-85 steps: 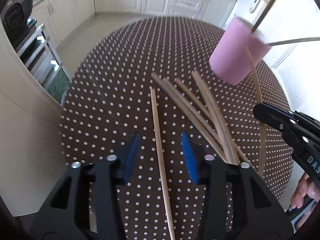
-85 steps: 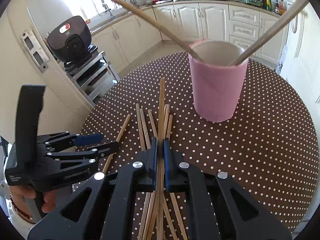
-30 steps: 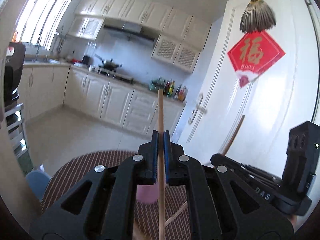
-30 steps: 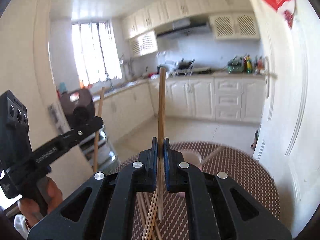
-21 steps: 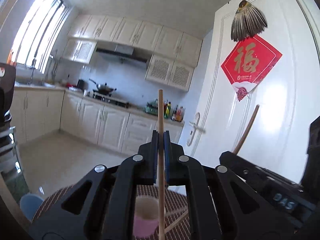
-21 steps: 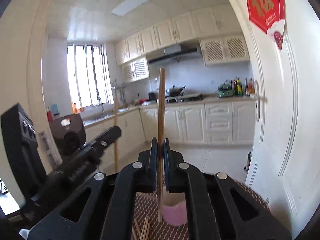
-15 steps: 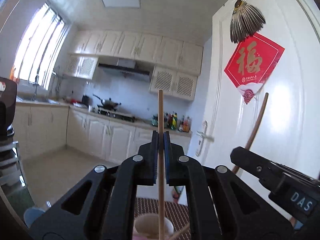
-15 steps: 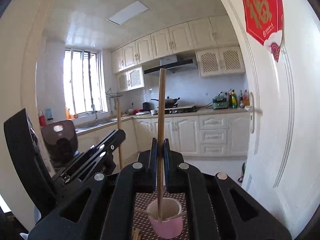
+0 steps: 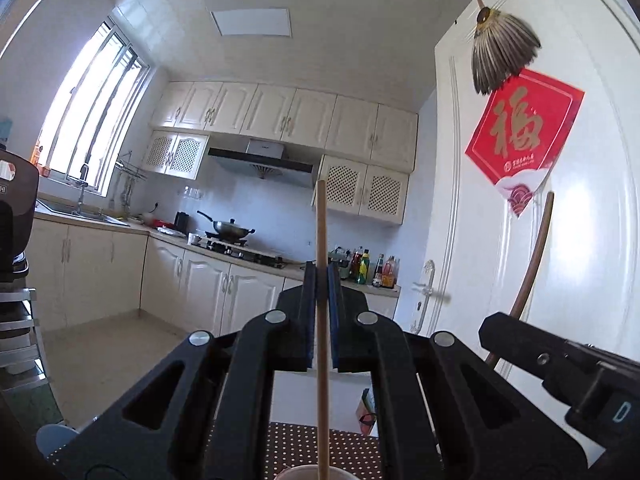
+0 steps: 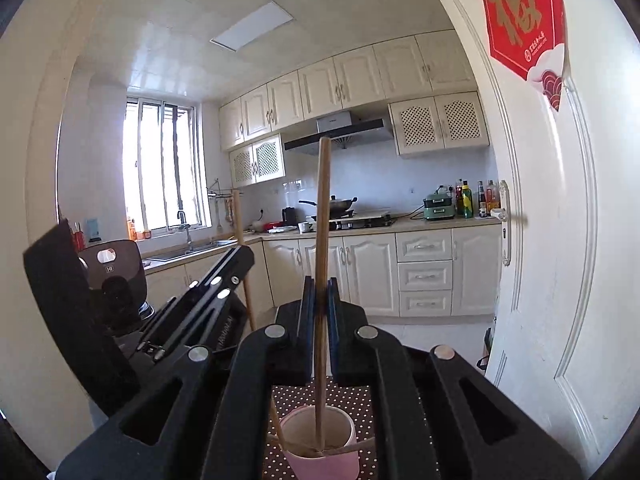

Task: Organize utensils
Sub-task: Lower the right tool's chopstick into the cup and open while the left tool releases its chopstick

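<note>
My left gripper [image 9: 321,280] is shut on a wooden chopstick [image 9: 321,240] held upright; its lower end hangs just over the rim of the pink cup [image 9: 316,474] at the bottom edge. My right gripper [image 10: 319,292] is shut on another upright chopstick [image 10: 323,208], whose lower tip reaches inside the pink cup [image 10: 320,446]. Two chopsticks lean inside that cup. The right gripper [image 9: 560,364] shows at the right of the left wrist view, its chopstick [image 9: 536,248] rising above it. The left gripper [image 10: 192,308] shows at the left of the right wrist view.
The cup stands on a brown table with white dots [image 10: 356,400]. A white door [image 10: 560,240] with a red paper sign [image 9: 524,132] is close on the right. Kitchen cabinets [image 10: 380,272] and a stove lie beyond. A black appliance [image 10: 116,276] stands at the left.
Both grippers stayed shut on their chopsticks and tilted up, with the cup sliding down to the bottom of each view. The right chopstick's tip has come down into the cup.
</note>
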`<action>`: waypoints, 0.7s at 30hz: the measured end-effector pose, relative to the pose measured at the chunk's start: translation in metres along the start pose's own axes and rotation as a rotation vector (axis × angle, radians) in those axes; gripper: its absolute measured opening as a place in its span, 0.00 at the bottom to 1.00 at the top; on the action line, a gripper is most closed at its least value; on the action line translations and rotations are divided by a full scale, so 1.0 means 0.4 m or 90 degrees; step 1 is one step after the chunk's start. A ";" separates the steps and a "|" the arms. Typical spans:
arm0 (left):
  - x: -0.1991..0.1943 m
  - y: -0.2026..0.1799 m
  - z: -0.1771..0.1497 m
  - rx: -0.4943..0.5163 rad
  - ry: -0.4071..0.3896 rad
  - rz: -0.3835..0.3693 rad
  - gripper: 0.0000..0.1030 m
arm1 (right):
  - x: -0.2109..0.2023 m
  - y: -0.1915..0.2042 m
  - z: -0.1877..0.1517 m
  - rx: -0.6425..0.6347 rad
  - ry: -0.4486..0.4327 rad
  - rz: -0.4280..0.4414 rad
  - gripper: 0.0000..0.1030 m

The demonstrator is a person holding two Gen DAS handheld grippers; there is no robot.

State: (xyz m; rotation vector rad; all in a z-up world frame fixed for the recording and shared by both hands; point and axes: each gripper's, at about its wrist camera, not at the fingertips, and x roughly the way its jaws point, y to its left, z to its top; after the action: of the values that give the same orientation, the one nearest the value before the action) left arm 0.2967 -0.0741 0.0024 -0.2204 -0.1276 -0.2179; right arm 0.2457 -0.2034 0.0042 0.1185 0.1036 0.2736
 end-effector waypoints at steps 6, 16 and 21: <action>0.013 0.017 -0.036 -0.007 0.019 -0.006 0.06 | 0.021 0.007 -0.018 -0.005 0.022 0.008 0.05; 0.004 0.032 -0.035 -0.022 -0.002 -0.002 0.06 | 0.032 0.002 -0.025 0.000 0.051 0.014 0.05; 0.001 0.022 -0.042 -0.016 -0.009 0.003 0.06 | 0.034 -0.005 -0.022 0.000 0.057 0.011 0.05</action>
State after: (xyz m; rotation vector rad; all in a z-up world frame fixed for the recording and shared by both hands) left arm 0.3009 -0.0699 -0.0157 -0.2469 -0.1384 -0.2136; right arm 0.2580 -0.2006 -0.0060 0.1078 0.1912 0.2960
